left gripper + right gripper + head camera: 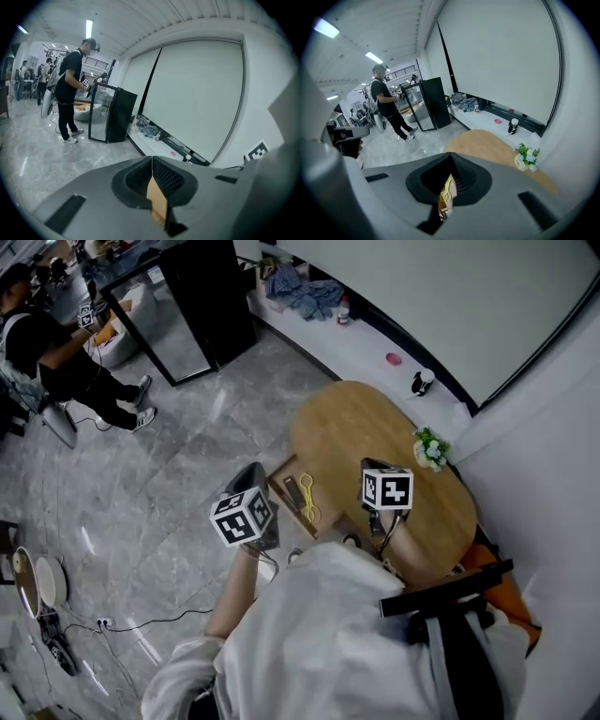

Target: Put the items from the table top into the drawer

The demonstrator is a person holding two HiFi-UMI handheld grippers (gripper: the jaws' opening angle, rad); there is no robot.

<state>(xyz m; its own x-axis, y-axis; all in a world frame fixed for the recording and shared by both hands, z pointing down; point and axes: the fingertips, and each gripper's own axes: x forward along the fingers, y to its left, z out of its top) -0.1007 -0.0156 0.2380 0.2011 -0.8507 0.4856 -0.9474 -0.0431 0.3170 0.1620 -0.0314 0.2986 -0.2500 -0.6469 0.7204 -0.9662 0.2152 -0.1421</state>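
An oval wooden table (375, 427) stands by the white wall, with a small pot of flowers (431, 448) on its right side. An open drawer (281, 486) juts from its left edge; yellow scissors (307, 495) and a brownish tool (292, 491) lie inside. Both grippers hang high above the table, close to the head camera. My left gripper (251, 486) hovers over the floor beside the drawer, shut and empty (152, 161). My right gripper (377, 470) hangs over the table's near part, shut with nothing held (451, 157). The scissors (447, 191) show below its jaws.
A person (47, 352) stands at the far left near a black glass-fronted cabinet (202, 296). A white ledge along the wall holds clothes (305, 292), a pink disc (393, 359) and a black-and-white bottle (423, 382). A black chair back (445, 589) is near my body.
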